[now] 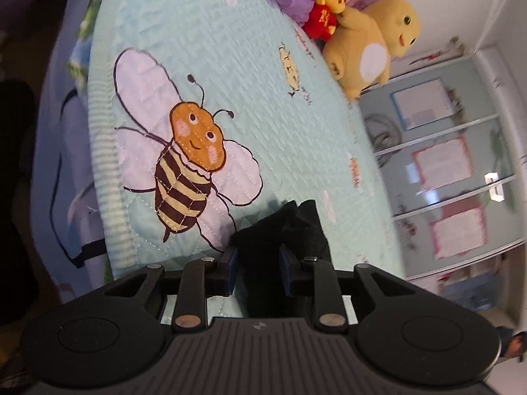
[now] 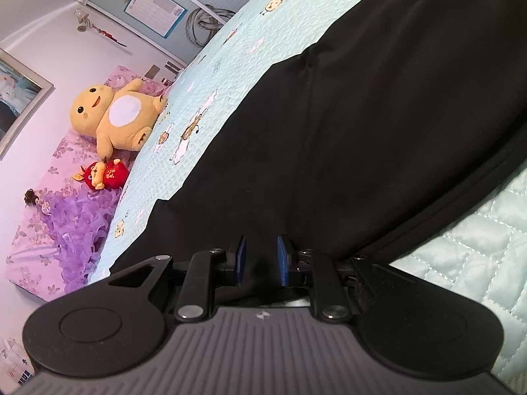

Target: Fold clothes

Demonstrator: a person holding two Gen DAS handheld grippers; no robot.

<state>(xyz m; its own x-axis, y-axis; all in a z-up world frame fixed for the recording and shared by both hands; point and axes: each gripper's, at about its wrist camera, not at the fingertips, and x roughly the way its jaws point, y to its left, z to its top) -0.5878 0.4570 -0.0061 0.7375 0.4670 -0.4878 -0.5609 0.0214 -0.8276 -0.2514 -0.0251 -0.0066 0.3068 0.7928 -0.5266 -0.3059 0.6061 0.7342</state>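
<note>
The left gripper [image 1: 256, 260] was clenched on a bunched fold of the black garment [image 1: 283, 230], lifted above the pale green quilt [image 1: 250, 65] — its big bee patch [image 1: 189, 164] just beyond. The right gripper [image 2: 260, 260] pinched an edge of the same black garment [image 2: 378, 115], which lay spread across the bed. Farther off, a yellow plush toy [image 2: 115, 115] and a small red one [image 2: 105, 174] sat near a purple ruffled cushion [image 2: 79, 227].

Black garment [image 2: 378, 125] spread on quilted bedspread [image 2: 477, 256], edge bunched.
</note>
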